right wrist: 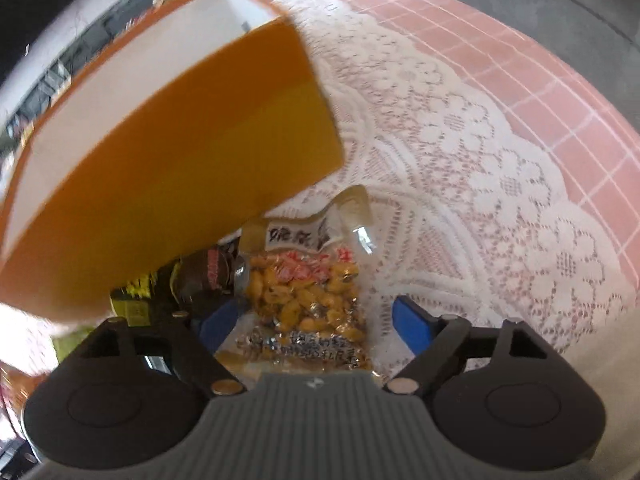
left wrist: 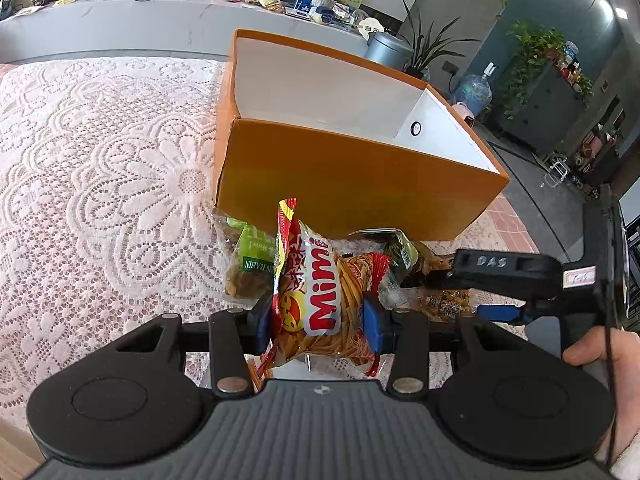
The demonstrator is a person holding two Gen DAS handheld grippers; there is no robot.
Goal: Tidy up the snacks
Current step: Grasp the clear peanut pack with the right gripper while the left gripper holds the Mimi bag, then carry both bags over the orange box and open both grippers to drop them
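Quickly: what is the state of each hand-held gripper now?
Left hand-held gripper: closed on the Mimi snack bag.
Right hand-held gripper: open, astride the yellow bean packet, not gripping it.

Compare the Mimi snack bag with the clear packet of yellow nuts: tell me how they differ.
The Mimi bag is printed red, white and orange; the nut packet is clear, showing yellow pieces. The Mimi bag is clamped in the left gripper and stands upright; the nut packet lies flat on the lace cloth between the right gripper's open jaws, not pinched. Both are outside the orange box.
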